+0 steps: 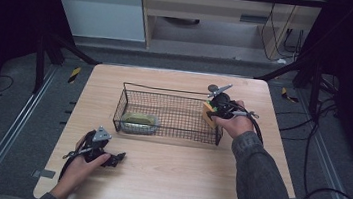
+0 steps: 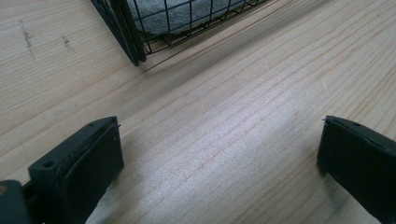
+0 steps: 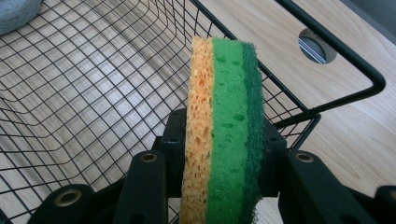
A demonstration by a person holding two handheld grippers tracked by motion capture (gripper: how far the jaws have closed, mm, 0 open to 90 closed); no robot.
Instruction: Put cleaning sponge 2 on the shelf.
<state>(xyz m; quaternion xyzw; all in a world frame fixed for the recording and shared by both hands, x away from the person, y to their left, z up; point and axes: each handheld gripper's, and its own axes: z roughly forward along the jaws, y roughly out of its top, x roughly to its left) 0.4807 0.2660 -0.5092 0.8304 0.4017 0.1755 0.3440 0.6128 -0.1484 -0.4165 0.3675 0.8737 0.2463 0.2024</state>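
A layered sponge (image 3: 224,126), orange, light green and dark green, stands on edge between the jaws of my right gripper (image 3: 223,154), which is shut on it. In the high view the right gripper (image 1: 211,114) holds the sponge (image 1: 207,114) at the right end of the black wire basket (image 1: 165,89), just inside its wall. My left gripper (image 1: 118,158) rests low on the wooden table near the front left, jaws open with bare wood between the pads (image 2: 93,163). A grey-green sponge-like pad (image 1: 139,121) lies in the basket's left end.
The basket's near left corner (image 2: 130,42) stands just ahead of the left gripper. A round hole (image 3: 317,45) in the tabletop (image 1: 176,175) lies beyond the basket's rim. Cables trail off the table's right side.
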